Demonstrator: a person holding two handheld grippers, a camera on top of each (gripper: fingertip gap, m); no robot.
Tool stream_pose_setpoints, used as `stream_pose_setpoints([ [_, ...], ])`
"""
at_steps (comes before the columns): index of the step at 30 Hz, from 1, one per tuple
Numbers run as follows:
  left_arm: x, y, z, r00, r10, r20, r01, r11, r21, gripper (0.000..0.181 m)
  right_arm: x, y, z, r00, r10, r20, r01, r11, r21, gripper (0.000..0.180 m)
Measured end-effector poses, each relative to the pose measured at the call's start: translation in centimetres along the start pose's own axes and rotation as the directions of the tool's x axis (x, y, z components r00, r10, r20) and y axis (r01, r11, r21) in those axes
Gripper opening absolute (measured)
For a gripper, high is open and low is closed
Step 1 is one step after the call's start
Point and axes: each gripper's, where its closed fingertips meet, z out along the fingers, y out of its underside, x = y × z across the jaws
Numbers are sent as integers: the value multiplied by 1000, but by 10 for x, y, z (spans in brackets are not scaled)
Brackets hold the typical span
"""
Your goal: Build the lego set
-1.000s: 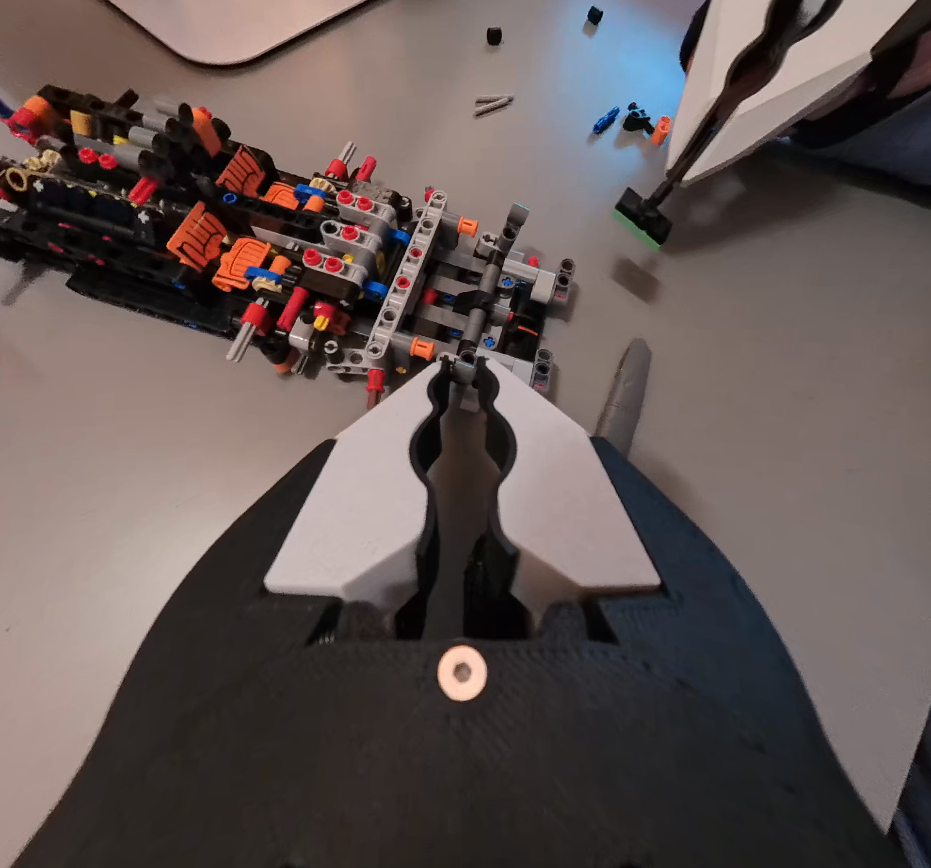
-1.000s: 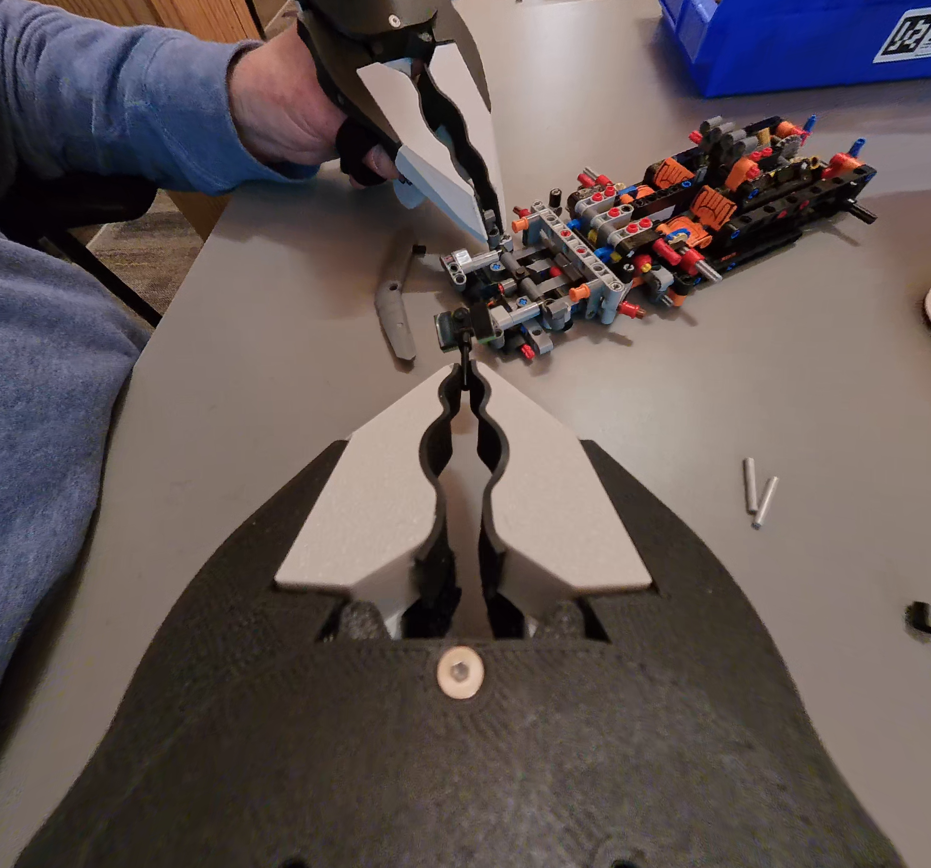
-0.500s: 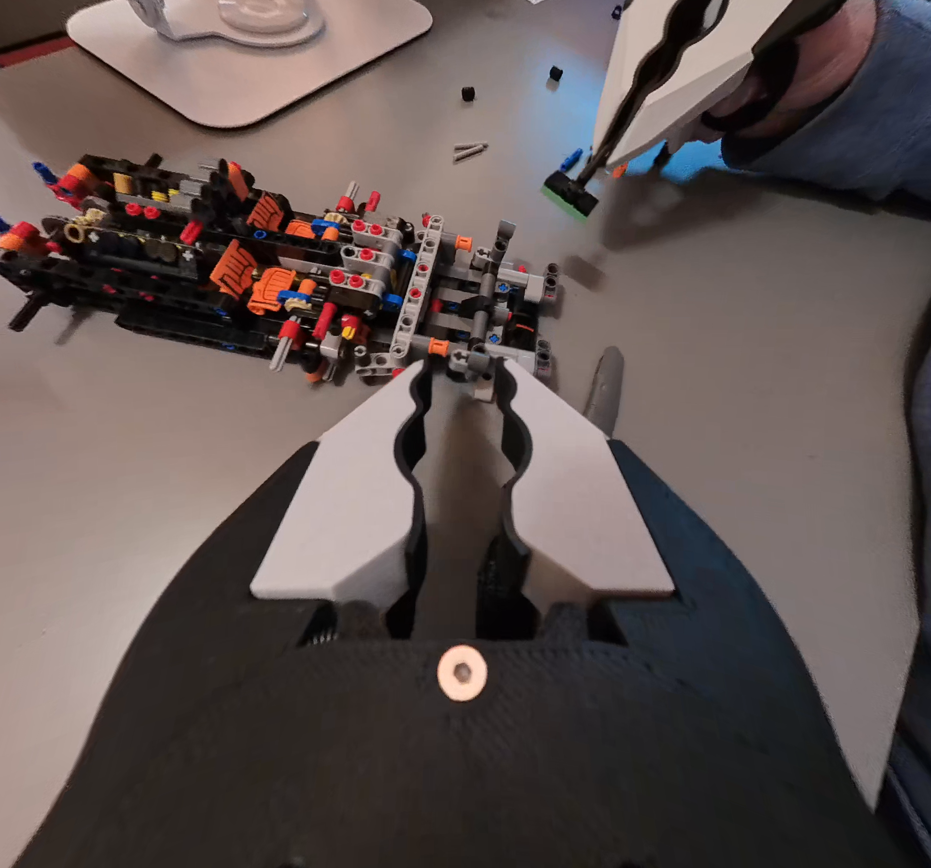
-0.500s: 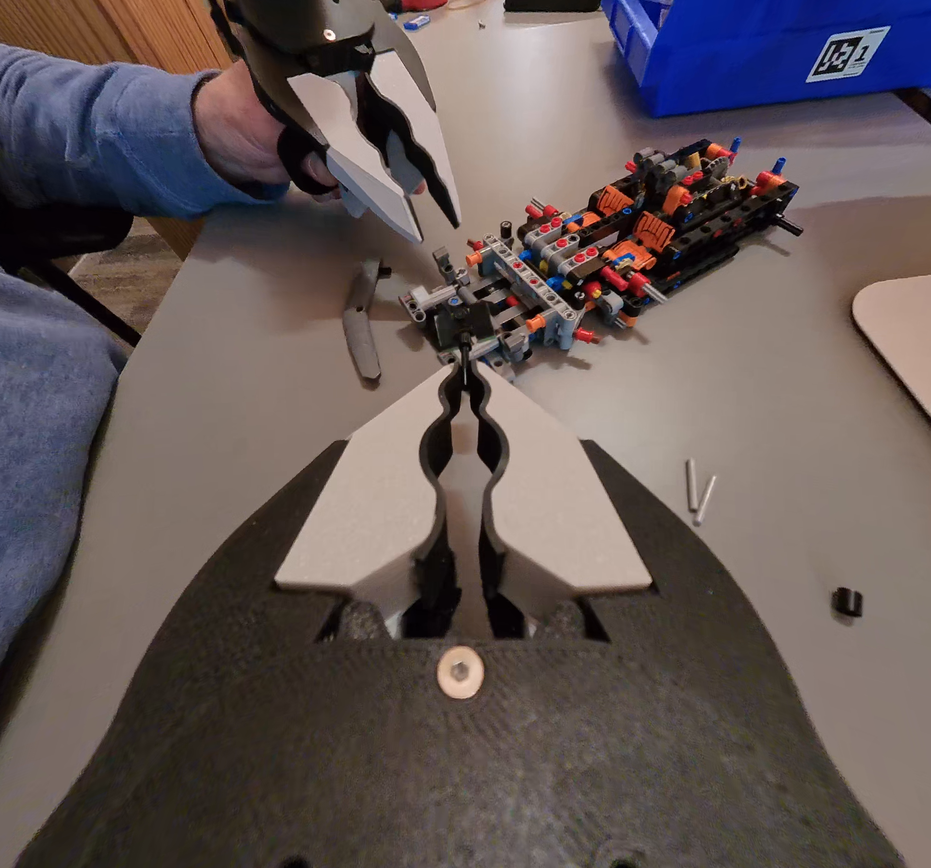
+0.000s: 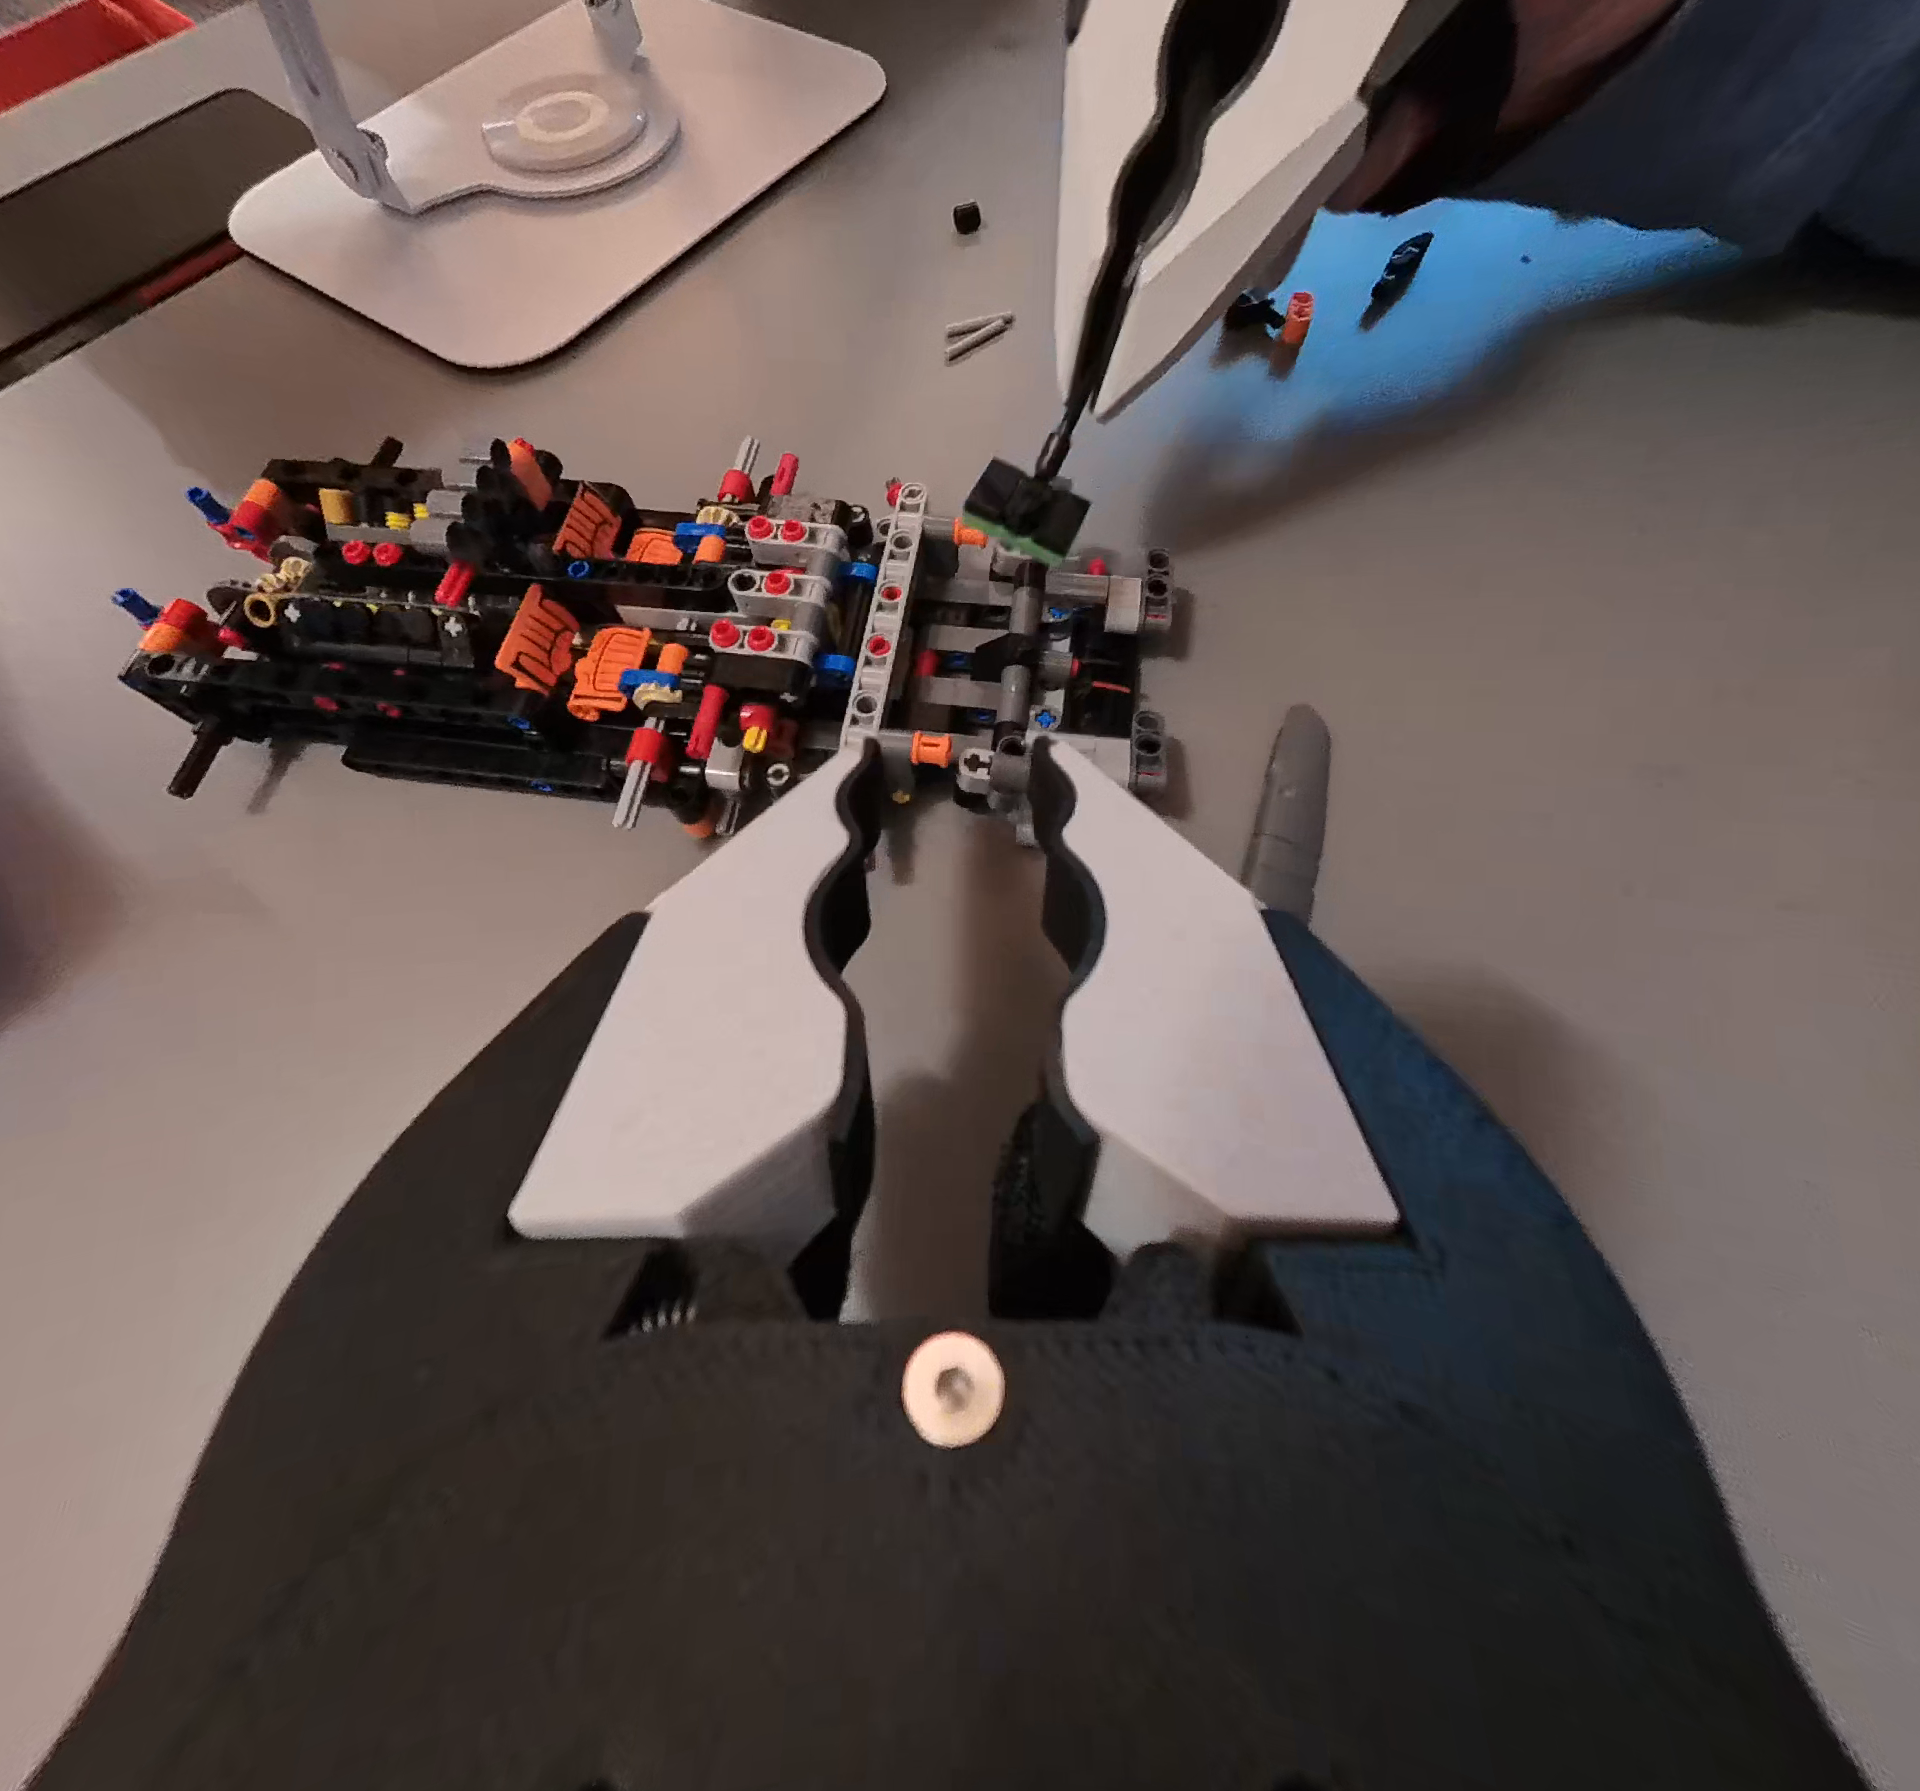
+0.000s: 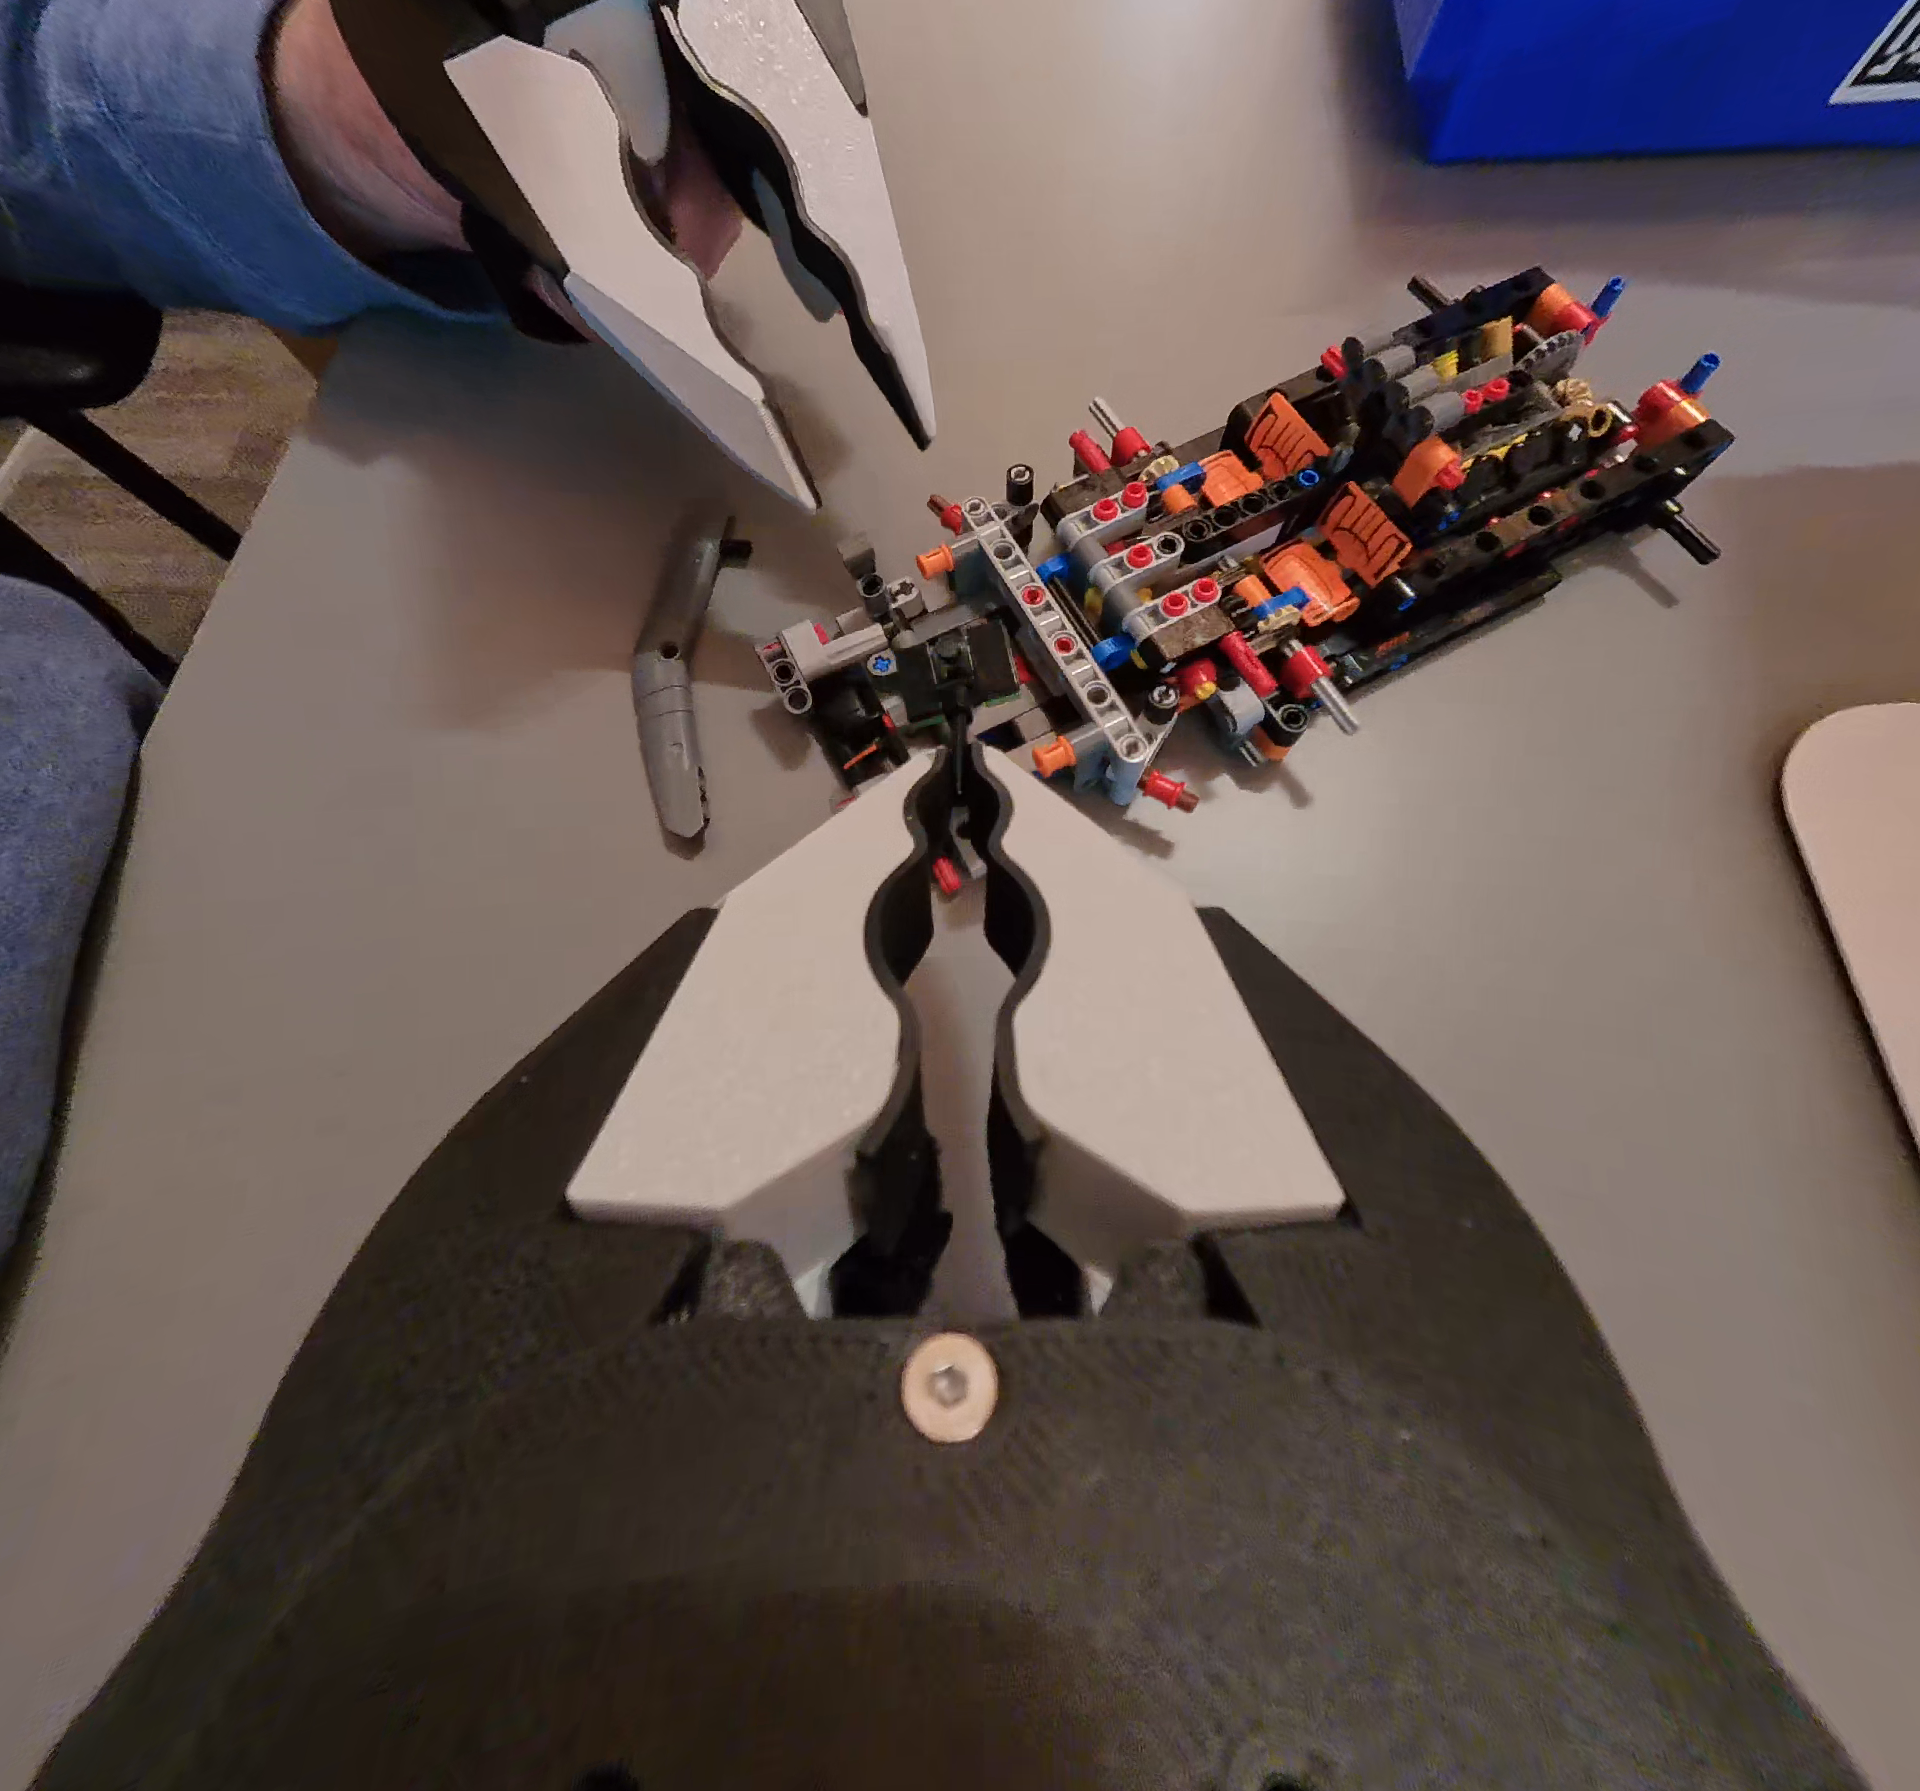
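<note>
Just above the grey-framed end of the lego chassis (image 5: 665, 619), the right gripper (image 5: 1081, 411) is pinched tight on a thin black axle that carries a small black-and-green block (image 5: 1023, 520); in its own view the block sits over the chassis frame, though whether it touches cannot be told. At the near edge of the same end, the left gripper (image 5: 951, 770) hangs with its two pale fingers (image 5: 727, 993) spread apart and nothing between them, the tips just beside a grey connector of the chassis. The chassis lies flat on the grey table (image 5: 1558, 806). Beside its framed end lies a loose grey curved piece (image 5: 1288, 806). Beyond the chassis are two thin grey pins (image 5: 977, 333), a small black bush (image 5: 966, 217) and a white stand base (image 5: 551, 183).
</note>
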Motion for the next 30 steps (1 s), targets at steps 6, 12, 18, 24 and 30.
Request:
stream_pose_setpoints([
  [6,6,-11,8,997,74,7,-74,997,13,37,-4,-5,7,999,-7,45,8,1000,-22,0],
  [12,17,-24,21,980,196,15,-196,980,12,46,-11,-16,7,994,13,109,-13,1000,4,0],
  [18,23,-28,28,982,189,-7,-189,982,27,30,-20,-20,3,986,10,166,-12,1000,16,0],
  [24,25,-35,23,984,180,-11,-178,981,76,25,-21,-26,0,980,29,197,-43,997,66,0],
  [30,8,-39,19,965,225,132,-229,973,14,24,-6,-28,-4,987,131,96,-139,987,76,18],
])
